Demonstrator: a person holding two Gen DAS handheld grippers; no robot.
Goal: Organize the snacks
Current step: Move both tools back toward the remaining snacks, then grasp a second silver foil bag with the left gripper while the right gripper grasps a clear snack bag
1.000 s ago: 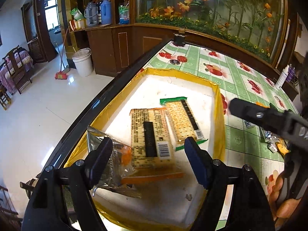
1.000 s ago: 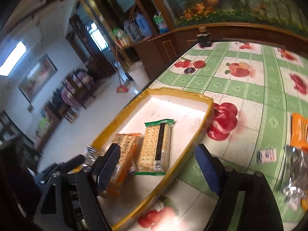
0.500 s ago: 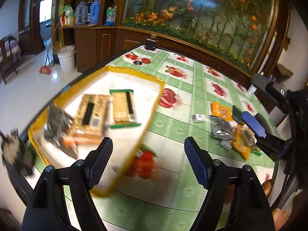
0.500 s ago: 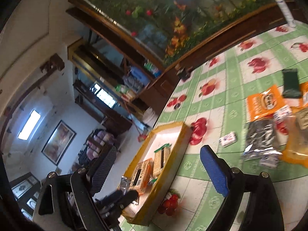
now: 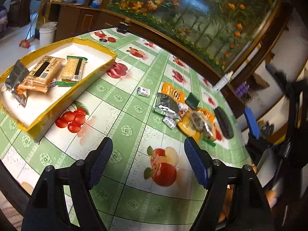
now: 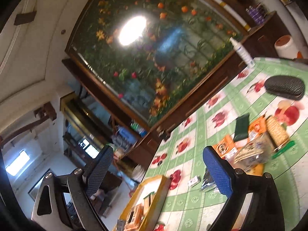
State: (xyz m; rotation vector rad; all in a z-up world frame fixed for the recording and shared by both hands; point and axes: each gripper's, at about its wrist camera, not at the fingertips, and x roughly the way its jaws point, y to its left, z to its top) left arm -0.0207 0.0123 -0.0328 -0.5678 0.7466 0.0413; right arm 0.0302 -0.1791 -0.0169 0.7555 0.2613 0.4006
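Your left wrist view is evenly lit and fairly sharp across the counter (image 5: 132, 115), though the far-right edge smears into motion blur and the fisheye bends the counter's edges into curves. Your right wrist view is tilted and soft all over; the snack packets (image 6: 256, 146) blur together. A ceiling lamp reflects as a blown-out white glare (image 6: 131, 30) in the glass panel (image 6: 154, 61), and a bright window (image 6: 18, 162) glows at lower left. Both frames darken to black at the corners.
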